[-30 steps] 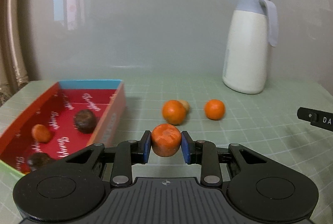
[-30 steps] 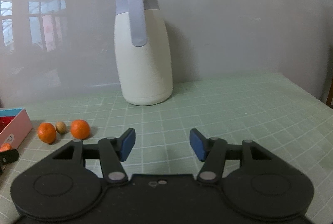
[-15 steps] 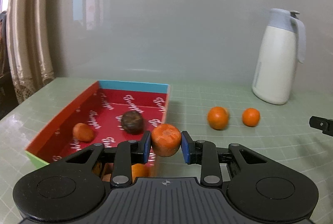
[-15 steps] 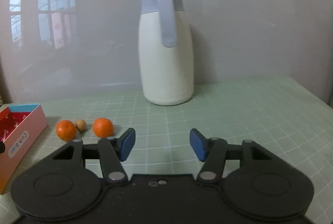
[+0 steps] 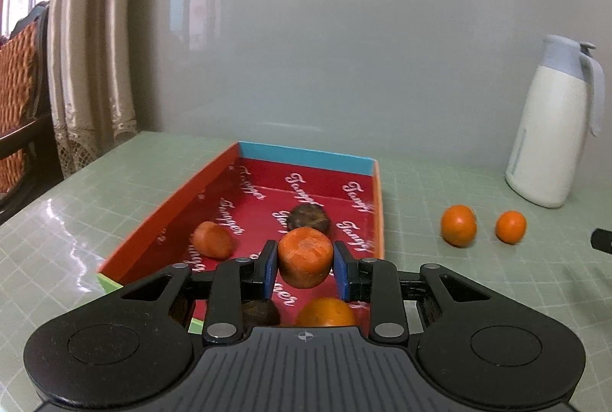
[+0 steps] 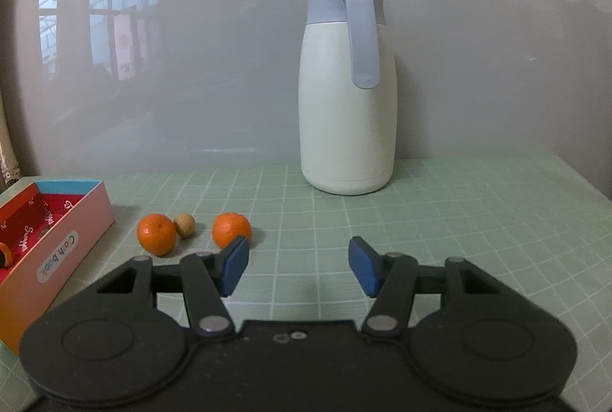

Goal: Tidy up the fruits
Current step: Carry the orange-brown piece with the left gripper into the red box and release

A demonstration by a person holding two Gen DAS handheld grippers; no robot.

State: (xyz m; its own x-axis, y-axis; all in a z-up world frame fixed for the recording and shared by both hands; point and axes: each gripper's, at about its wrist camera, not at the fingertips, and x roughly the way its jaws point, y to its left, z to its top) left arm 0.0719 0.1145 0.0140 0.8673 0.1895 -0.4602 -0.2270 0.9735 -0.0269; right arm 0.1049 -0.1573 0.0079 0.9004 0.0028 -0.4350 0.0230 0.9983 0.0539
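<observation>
Swung leftward since a second back, so that the red box (image 5: 244, 197), once off at 9 o'clock of the left wrist view, now sits dead ahead under the left claw (image 5: 305, 268). Clamped there on the orange fruit piece (image 5: 305, 256), blue pads pressing both flanks, flat cut face toward the lens, hanging above the box floor. Looks light and fairly firm, waxy enough to slip; best held across the widest part, as now, and let go low to stop rolling. Already lying in the box: another orange piece (image 5: 212, 239) at 10 o'clock of the held one, a dark brown fruit (image 5: 309, 217) at 12, an orange one (image 5: 325, 310) and another dark one (image 5: 260, 312) half hidden under the claw at 6. Out on the green tabletop (image 5: 459, 182) at 3 o'clock, two tangerines (image 5: 458, 225), with a white jug (image 5: 550, 129) behind them at 1 o'clock. Nothing barring a drop but the fruit crowded below. Over in the right wrist view, right claw (image 6: 299, 266) standing apart and empty above the tabletop; same two tangerines at 10 o'clock with a small tan nut-like thing (image 6: 184, 225) between, box at 9, jug at 12, well clear.
</observation>
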